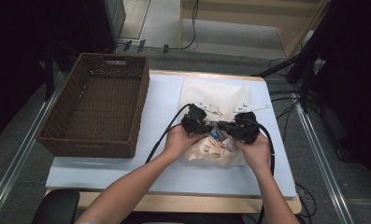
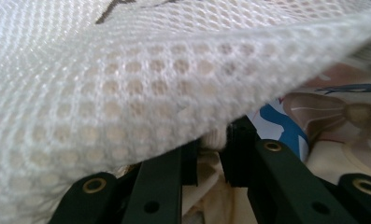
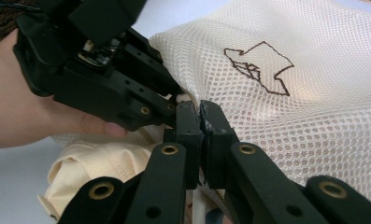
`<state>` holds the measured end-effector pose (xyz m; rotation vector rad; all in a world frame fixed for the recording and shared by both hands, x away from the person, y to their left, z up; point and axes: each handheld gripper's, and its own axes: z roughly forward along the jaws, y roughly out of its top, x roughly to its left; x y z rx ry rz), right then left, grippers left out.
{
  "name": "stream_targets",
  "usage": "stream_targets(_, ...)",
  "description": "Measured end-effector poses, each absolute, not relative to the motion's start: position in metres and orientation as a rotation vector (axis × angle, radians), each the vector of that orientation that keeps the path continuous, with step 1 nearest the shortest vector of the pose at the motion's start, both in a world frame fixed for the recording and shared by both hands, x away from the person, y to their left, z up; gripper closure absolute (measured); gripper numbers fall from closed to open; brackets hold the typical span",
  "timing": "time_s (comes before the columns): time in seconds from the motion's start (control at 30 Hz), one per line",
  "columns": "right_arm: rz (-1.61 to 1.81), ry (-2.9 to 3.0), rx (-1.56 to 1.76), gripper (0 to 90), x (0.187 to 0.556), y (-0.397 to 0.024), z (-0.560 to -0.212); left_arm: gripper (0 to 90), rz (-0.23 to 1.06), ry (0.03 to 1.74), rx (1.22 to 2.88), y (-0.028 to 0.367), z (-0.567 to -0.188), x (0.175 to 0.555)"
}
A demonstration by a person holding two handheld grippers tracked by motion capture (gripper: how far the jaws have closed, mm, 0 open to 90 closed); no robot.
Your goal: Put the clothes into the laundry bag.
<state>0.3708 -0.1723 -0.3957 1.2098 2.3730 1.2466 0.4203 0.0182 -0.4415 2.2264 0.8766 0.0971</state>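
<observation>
while both grippers' fingers pinch the mesh bag [image 1: 214, 100] edge shut, the cream garment [image 1: 210, 150] beside it waits unbagged.

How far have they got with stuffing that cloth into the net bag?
Early to midway, it seems. Done: the white mesh bag lies flat on the table with its near edge lifted. In hand: the right gripper is shut on that mesh edge, while the left gripper pinches the cream printed cloth under it. Left: most of the cloth is bunched outside the bag. The wicker basket stands empty.
</observation>
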Motion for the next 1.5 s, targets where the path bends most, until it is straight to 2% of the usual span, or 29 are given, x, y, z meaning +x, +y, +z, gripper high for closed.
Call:
stream_targets(0.2,1.253,2.366,1.215,88.7,0.371,-0.175,-0.395,69.3,0.033,0.827,2.243,0.027,-0.427,0.412)
stream_targets(0.23,1.255,2.361,1.209,88.8,0.371,-0.176,-0.395,63.5,0.02,0.814,2.247,0.028,-0.425,0.411)
stream_targets(0.27,1.255,2.361,1.209,88.8,0.371,-0.176,-0.395,63.5,0.006,0.796,2.261,0.03,-0.423,0.41)
stream_targets(0.43,1.258,2.358,1.218,88.7,0.371,-0.177,-0.394,44.7,-0.053,0.751,2.258,0.037,-0.412,0.402)
stream_targets(0.47,1.258,2.358,1.217,88.7,0.371,-0.177,-0.393,43.1,-0.043,0.739,2.269,0.038,-0.41,0.401)
stream_targets(0.9,1.261,2.348,1.228,88.7,0.373,-0.177,-0.394,36.2,-0.045,0.612,2.257,0.064,-0.382,0.354)
stream_targets(1.13,1.246,2.34,1.229,88.7,0.37,-0.176,-0.393,34.2,-0.101,0.573,2.261,0.06,-0.393,0.35)
stream_targets(1.37,1.242,2.336,1.229,88.7,0.368,-0.175,-0.393,25.0,-0.111,0.586,2.304,0.047,-0.413,0.351)
stream_targets(1.5,1.234,2.336,1.217,88.7,0.367,-0.174,-0.392,23.9,-0.107,0.571,2.29,0.04,-0.422,0.346)
